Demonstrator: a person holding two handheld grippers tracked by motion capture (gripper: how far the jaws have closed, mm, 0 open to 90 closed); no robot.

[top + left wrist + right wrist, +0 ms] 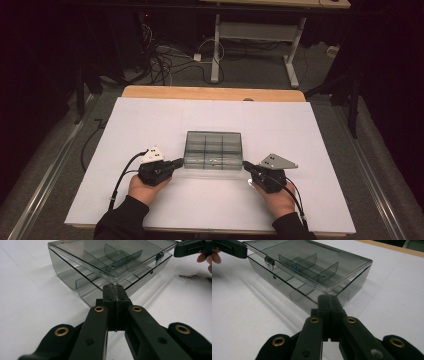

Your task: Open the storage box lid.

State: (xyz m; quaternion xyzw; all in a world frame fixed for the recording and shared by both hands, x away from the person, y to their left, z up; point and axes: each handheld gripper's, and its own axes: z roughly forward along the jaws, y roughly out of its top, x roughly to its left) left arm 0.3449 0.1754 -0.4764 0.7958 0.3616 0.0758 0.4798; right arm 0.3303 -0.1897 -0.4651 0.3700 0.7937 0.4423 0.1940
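Two grippers meet a smoky transparent plastic compartment box (213, 150) mid-desk (150, 120); left gripper (176, 163) and right gripper (247, 165), jaws pressed together, touch its lid's (105, 257) near corners; judging by the raised lid, lift both corners evenly to avoid twisting.

Divided box (213, 149) mid-table (150, 125), between both grippers

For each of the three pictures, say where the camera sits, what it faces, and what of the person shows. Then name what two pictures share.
High view: above the person's side, facing forward and down on the table; both forearms, left tool, right tool.
Left gripper view: on the left tool, facing the box corner; far fingers.
Right gripper view: on the right tool, facing the opposite corner.
Shared: the lid, raised.
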